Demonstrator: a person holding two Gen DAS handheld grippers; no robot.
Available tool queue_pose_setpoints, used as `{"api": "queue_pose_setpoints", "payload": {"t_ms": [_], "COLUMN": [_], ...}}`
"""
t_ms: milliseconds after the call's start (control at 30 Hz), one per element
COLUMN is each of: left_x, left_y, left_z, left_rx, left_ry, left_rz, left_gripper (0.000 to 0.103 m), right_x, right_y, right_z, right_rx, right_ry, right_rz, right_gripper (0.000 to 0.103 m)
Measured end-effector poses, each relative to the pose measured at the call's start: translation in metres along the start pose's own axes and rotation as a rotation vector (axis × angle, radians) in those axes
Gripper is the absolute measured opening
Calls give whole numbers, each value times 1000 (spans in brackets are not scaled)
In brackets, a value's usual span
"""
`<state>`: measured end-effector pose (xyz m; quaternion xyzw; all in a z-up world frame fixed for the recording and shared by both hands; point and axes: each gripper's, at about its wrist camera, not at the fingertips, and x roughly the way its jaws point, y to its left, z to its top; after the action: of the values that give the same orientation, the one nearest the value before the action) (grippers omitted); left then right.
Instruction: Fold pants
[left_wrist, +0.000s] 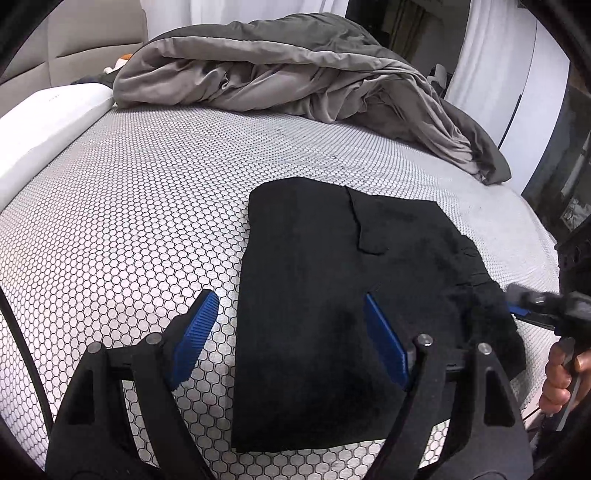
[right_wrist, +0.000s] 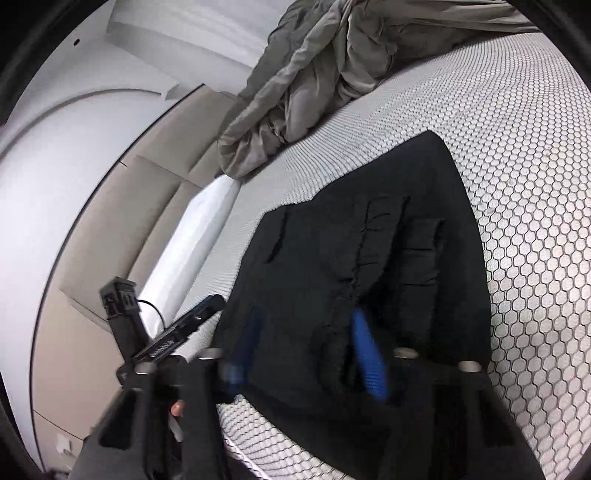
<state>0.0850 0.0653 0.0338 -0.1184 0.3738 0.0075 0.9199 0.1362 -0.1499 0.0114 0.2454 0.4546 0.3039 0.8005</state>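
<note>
The black pants (left_wrist: 332, 295) lie folded into a flat rectangle on the hexagon-patterned bed cover (left_wrist: 129, 221). My left gripper (left_wrist: 291, 314) is open above the pants' near left edge, one blue pad over the cover, the other over the fabric. The right gripper (left_wrist: 532, 310) appears at the right edge of the left wrist view, at the pants' bunched right side. In the right wrist view the pants (right_wrist: 369, 258) fill the middle, and my right gripper (right_wrist: 306, 343) is open just above them, its blue pads blurred. The left gripper (right_wrist: 177, 332) shows at the left.
A crumpled grey duvet (left_wrist: 295, 74) lies at the far side of the bed. A white pillow (left_wrist: 40, 133) sits at the left by a beige headboard (left_wrist: 74, 37). The bed's right edge (left_wrist: 535, 402) is close to the pants.
</note>
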Motion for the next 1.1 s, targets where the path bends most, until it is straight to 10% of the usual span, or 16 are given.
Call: {"api": "queue_pose_setpoints", "payload": {"t_ms": [67, 300, 467, 667, 967, 1100], "left_x": [1, -3, 6, 9, 12, 15], "left_y": [0, 3, 0, -1, -10, -10], "left_z": [0, 3, 1, 3, 0, 1], "left_rx": [-3, -17, 17, 29, 60, 67], "left_ry": [4, -13, 18, 17, 34, 41], "left_rz": [3, -2, 18, 26, 20, 17], "left_gripper": [78, 78, 78, 78, 78, 78], "right_x": [5, -34, -15, -36, -41, -28], "right_y": [2, 25, -4, -17, -13, -6], "right_z": [-1, -9, -26, -21, -16, -21], "right_rx": [-14, -117, -127, -42, 17, -32], "right_ry": [12, -44, 89, 35, 36, 60], "right_rz": [-53, -60, -292, -211, 35, -16], "right_gripper": [6, 5, 10, 52, 52, 52]}}
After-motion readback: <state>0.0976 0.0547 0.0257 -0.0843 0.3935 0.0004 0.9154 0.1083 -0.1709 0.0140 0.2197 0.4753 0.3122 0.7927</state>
